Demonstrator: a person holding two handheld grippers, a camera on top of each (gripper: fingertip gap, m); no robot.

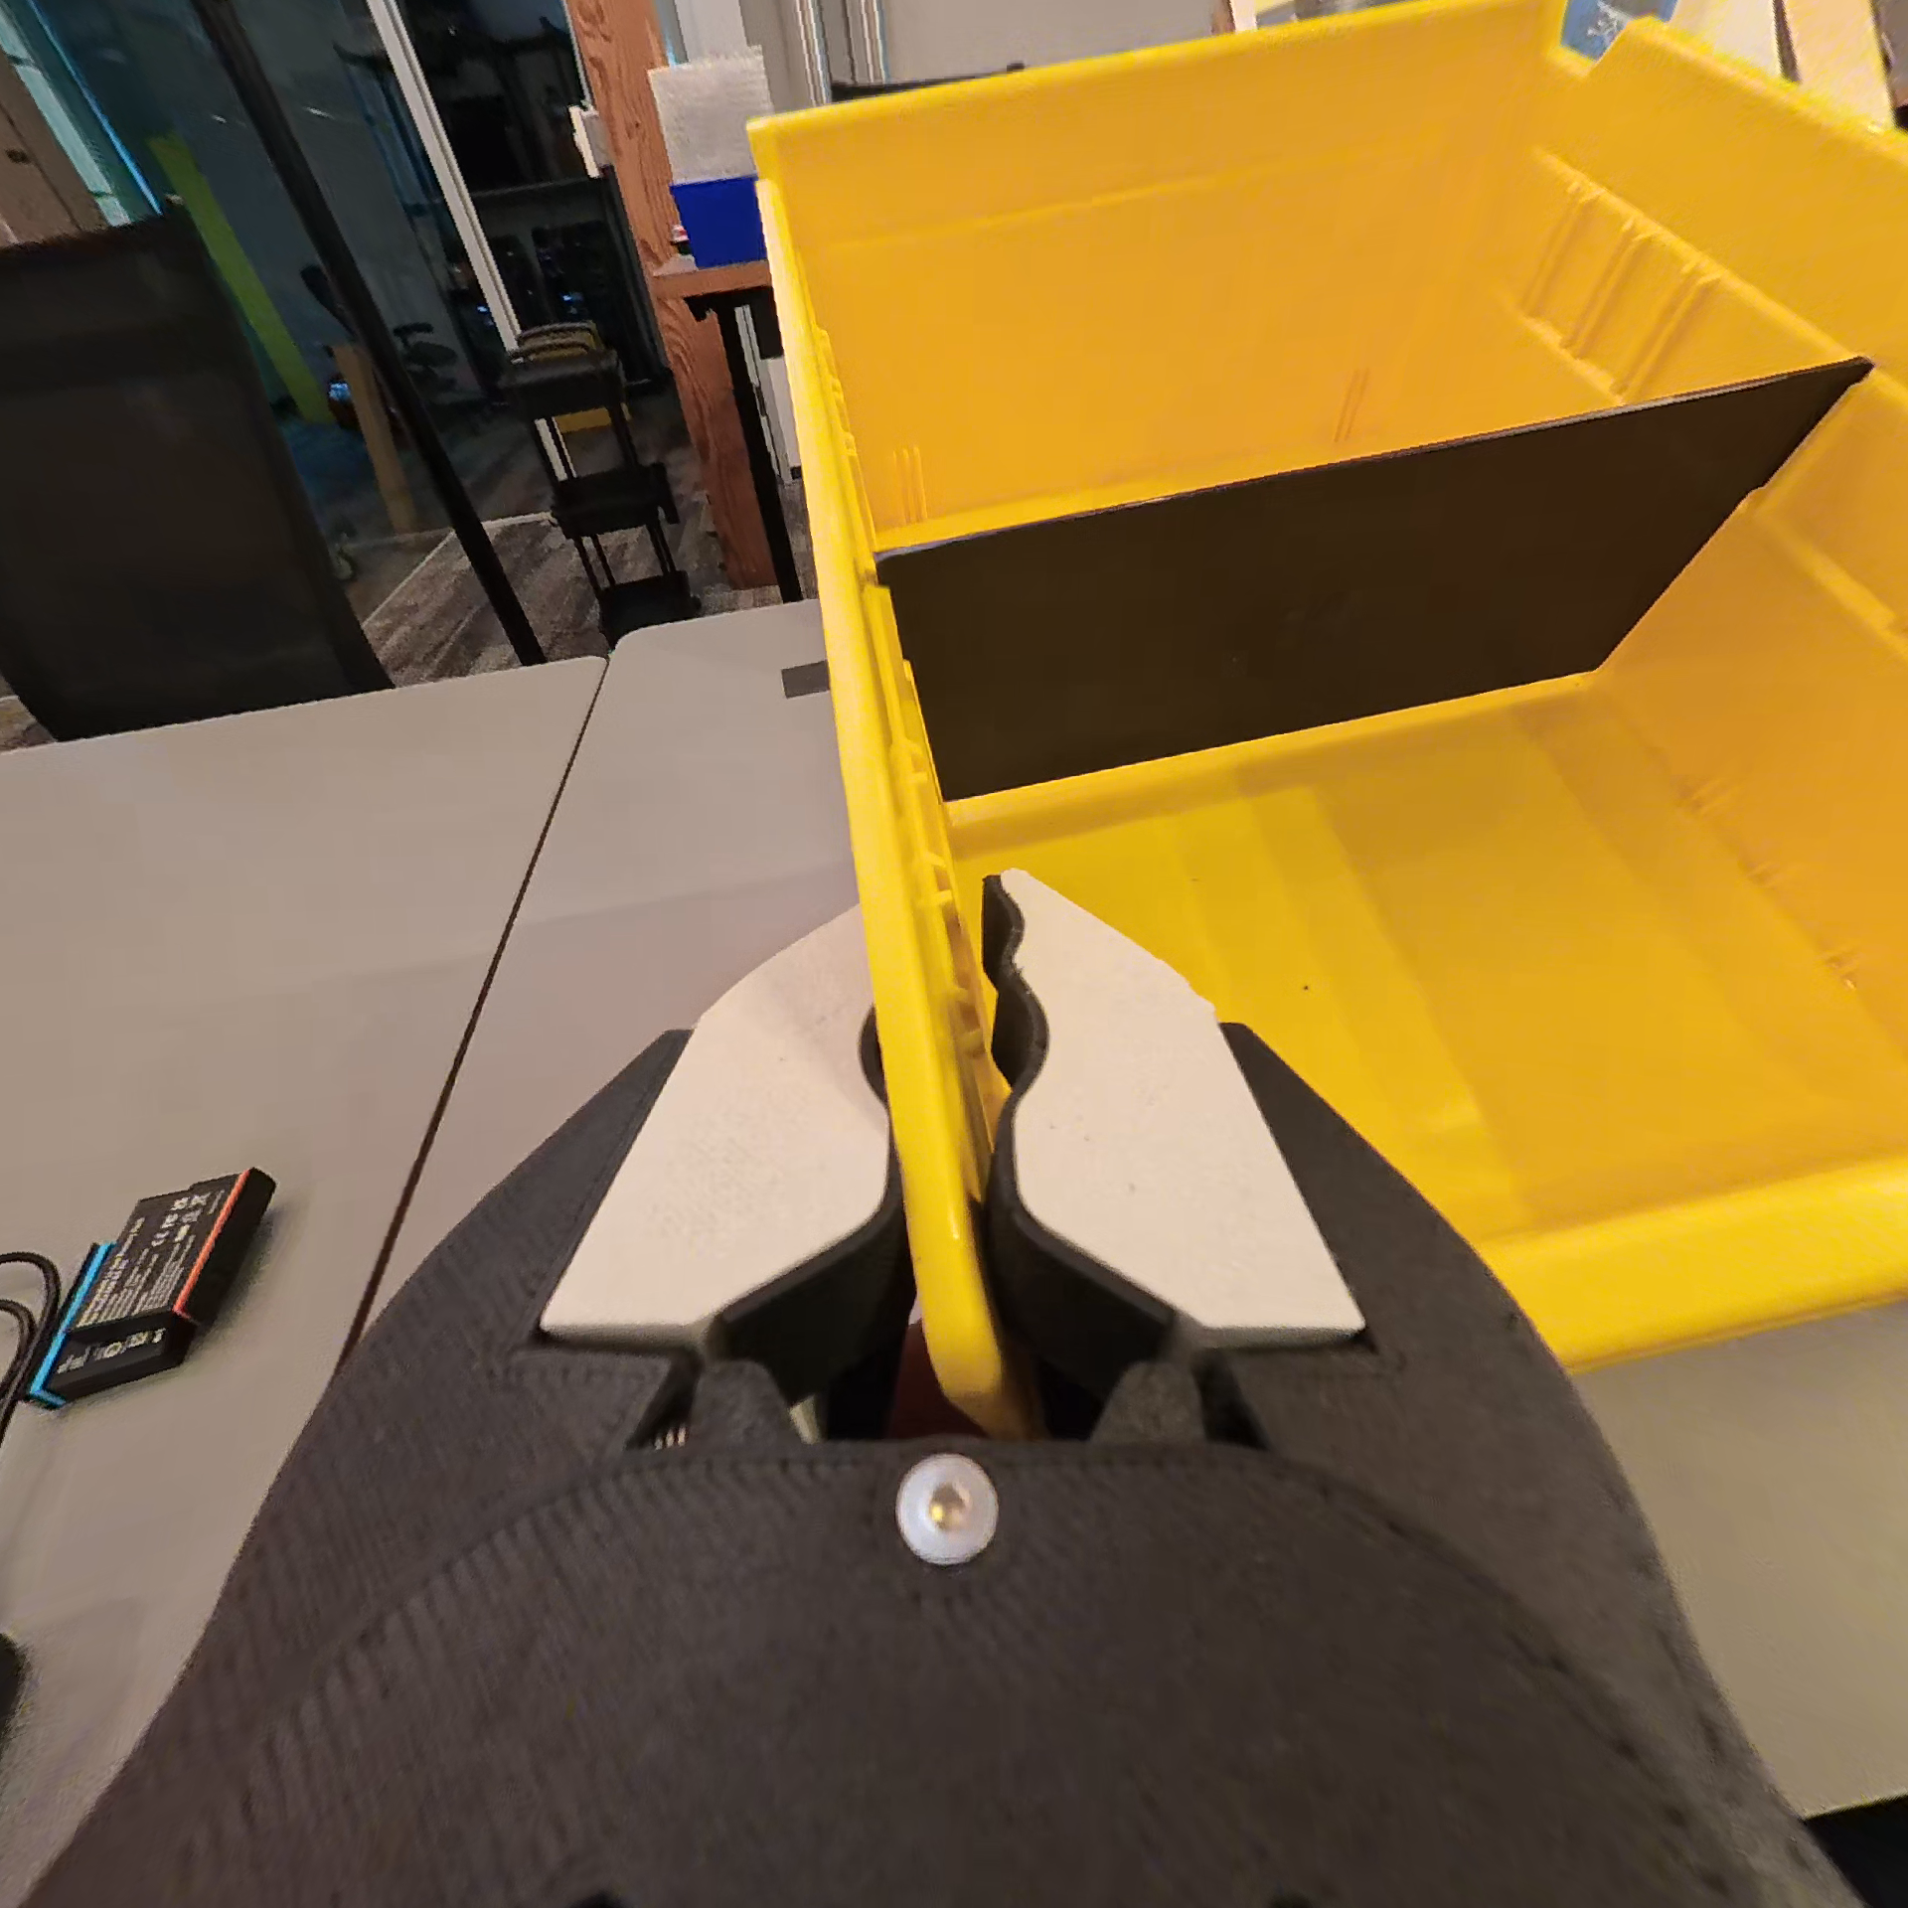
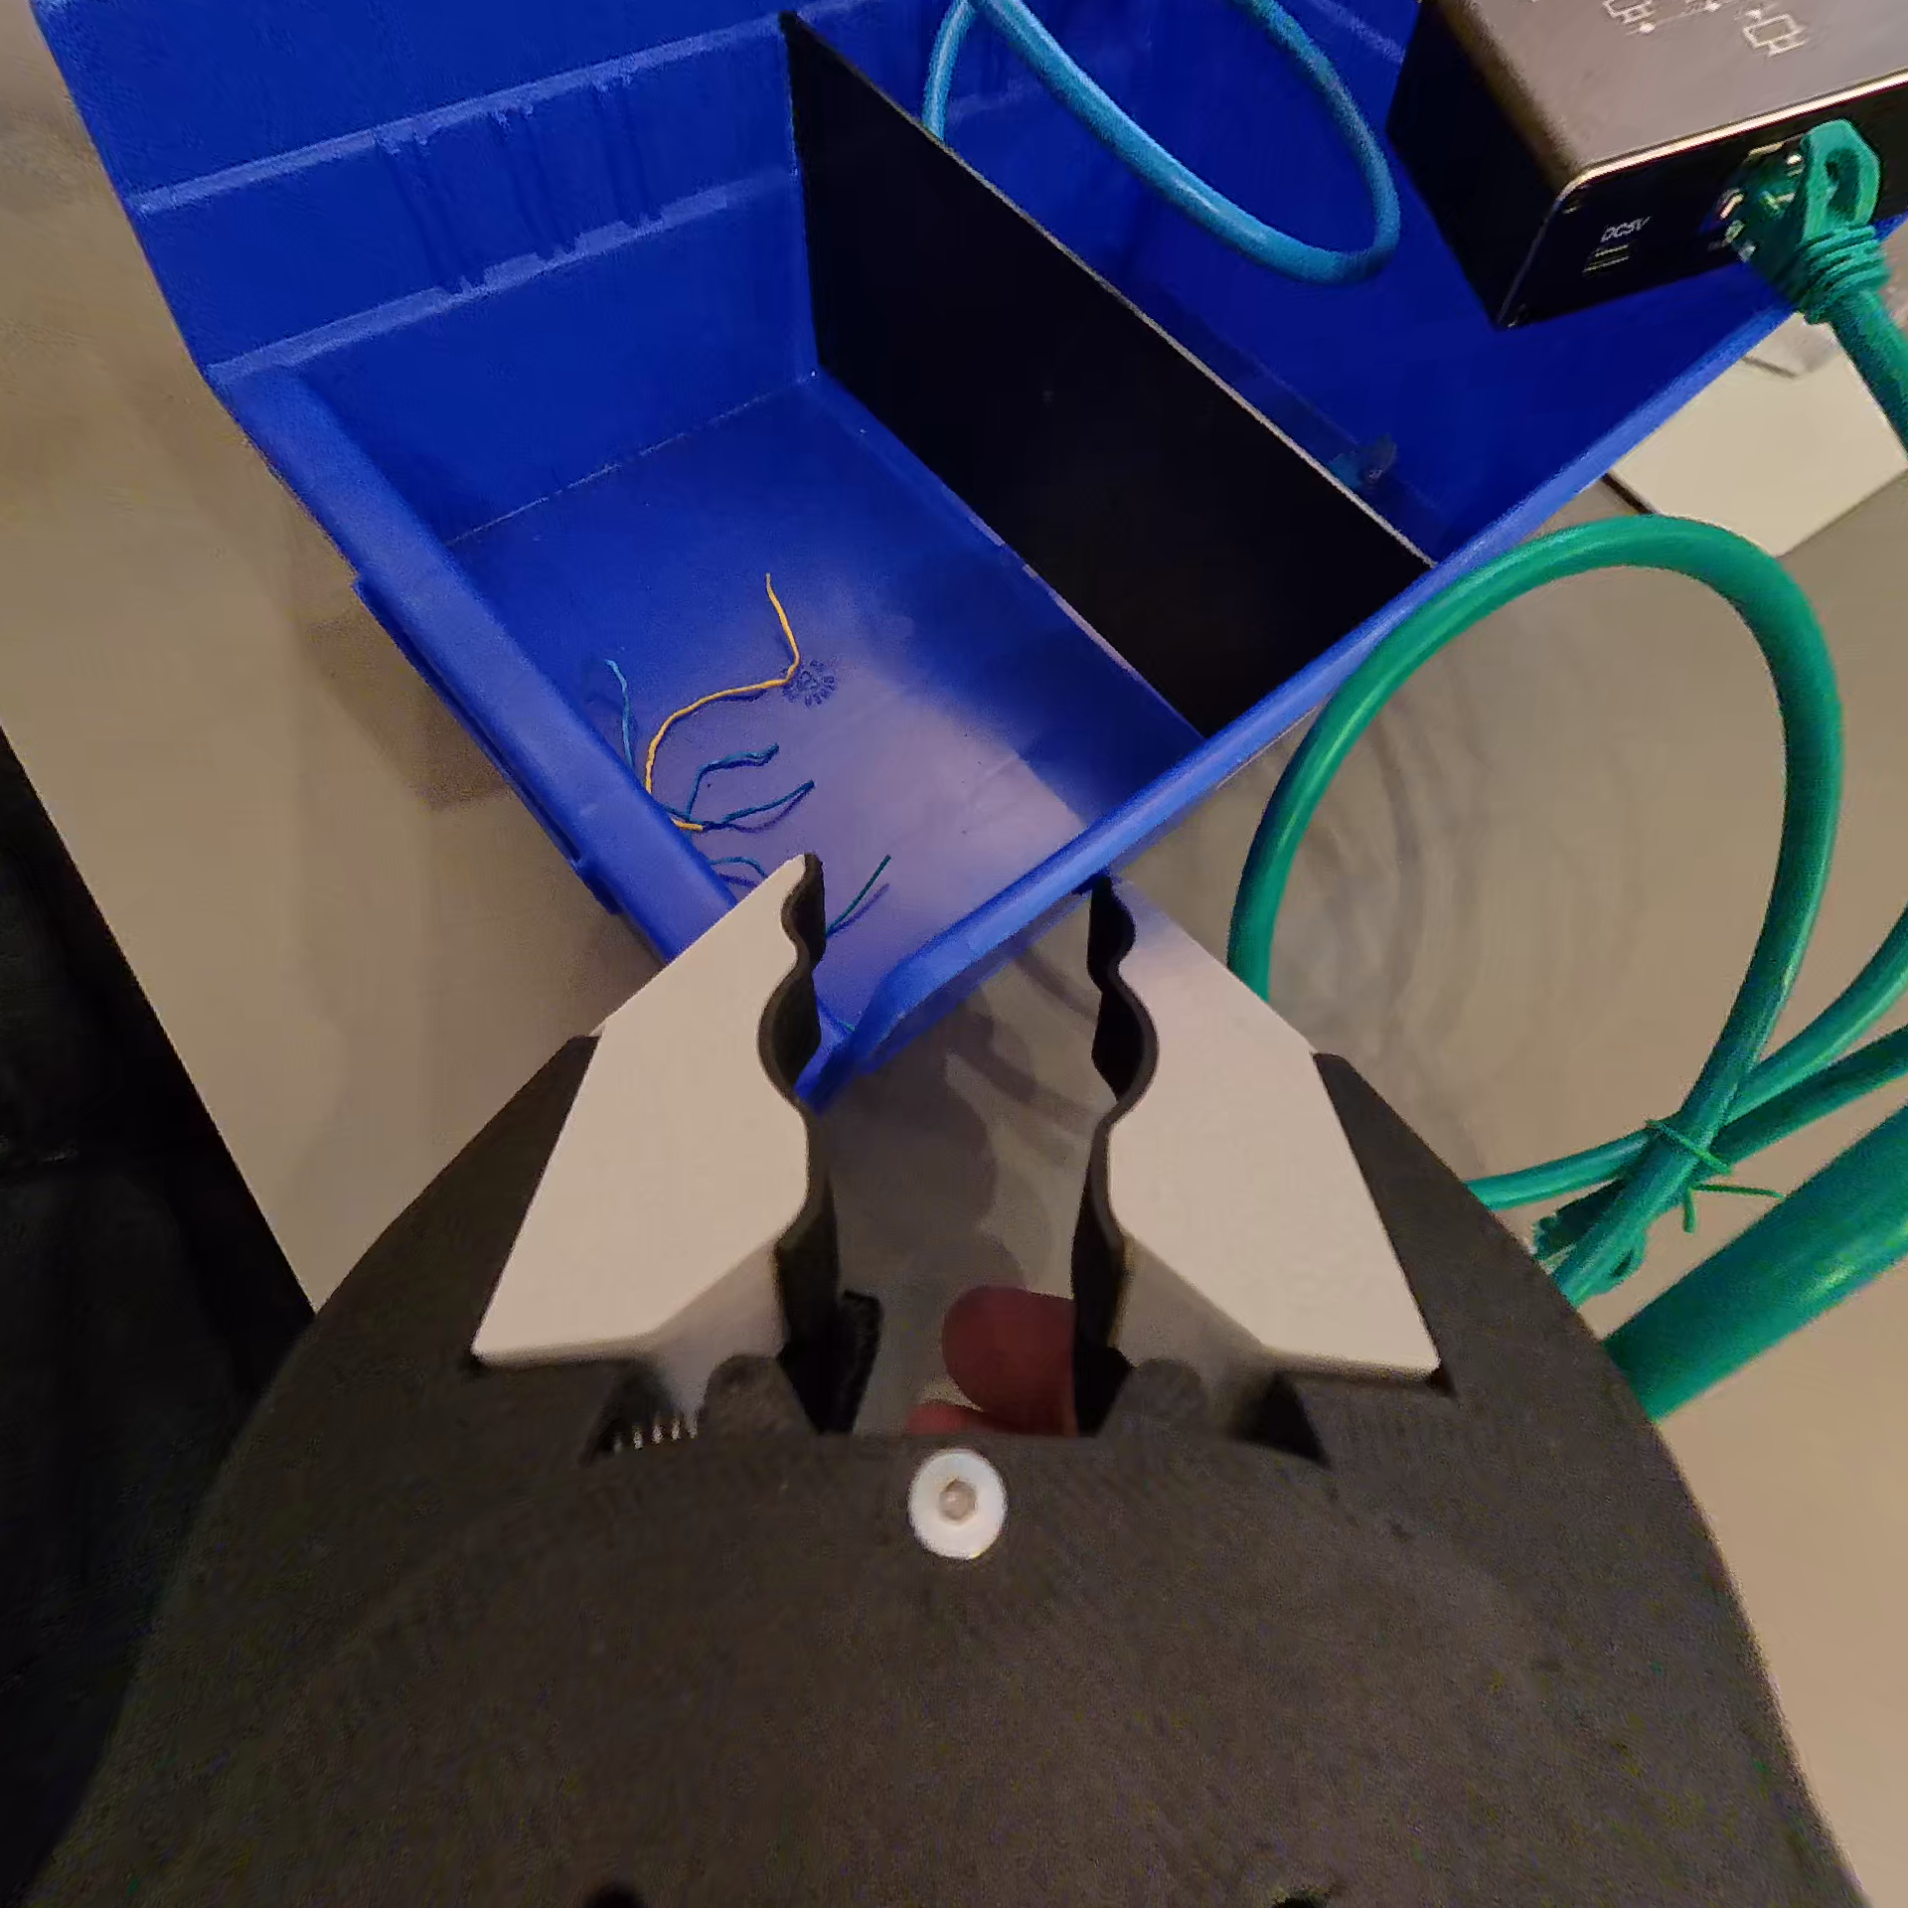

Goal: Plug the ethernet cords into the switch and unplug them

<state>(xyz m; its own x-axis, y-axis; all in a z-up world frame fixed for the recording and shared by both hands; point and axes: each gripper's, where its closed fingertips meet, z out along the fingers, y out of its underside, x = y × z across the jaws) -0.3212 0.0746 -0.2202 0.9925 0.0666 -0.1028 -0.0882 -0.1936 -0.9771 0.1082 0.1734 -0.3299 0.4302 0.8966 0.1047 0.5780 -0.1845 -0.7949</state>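
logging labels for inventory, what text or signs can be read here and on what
I don't copy writing out; what bears it:
black battery packs: small white print.
switch: white marking beside a port, diagrams on top.
blue bin floor: moulded mark, too small to read.
yellow bin: none seen.

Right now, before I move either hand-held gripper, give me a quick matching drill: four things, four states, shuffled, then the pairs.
Things:
1. left hand-held gripper
2. right hand-held gripper
3. green cord
4. blue cord

States:
A. open, astride the blue bin's corner
B. looped inside the blue bin
C. shut on the yellow bin's wall
D. plugged into the switch

Pairs: 1-C, 2-A, 3-D, 4-B
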